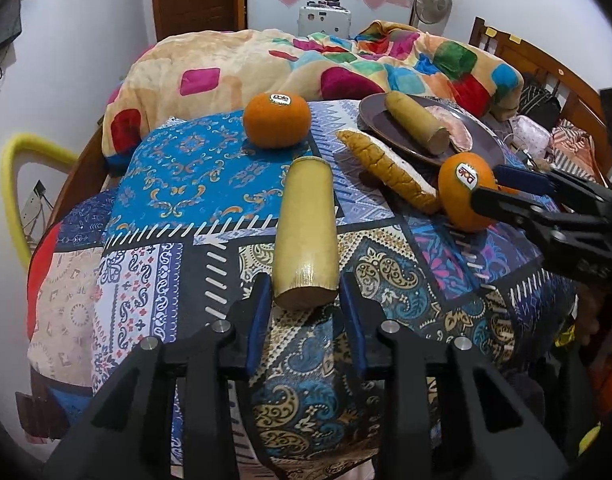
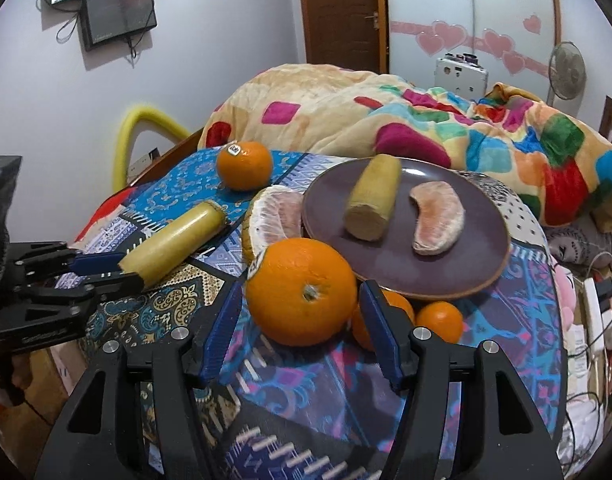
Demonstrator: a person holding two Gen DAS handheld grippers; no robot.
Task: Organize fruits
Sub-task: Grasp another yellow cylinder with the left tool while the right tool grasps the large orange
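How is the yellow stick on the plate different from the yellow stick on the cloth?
The stick on the plate is short; the stick on the cloth is longer. The first lies on the purple plate, untouched; the second lies on the patterned cloth, its end between the open left claw. Both are yellowish cut cylinders.

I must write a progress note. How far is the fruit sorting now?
Done: one yellow piece and one peeled segment lie on the purple plate.
In hand: the open left gripper brackets the long yellow piece; the open right gripper brackets the big orange. Neither looks clamped.
Left: the far orange, the pomelo chunk and two small oranges lie on the cloth.
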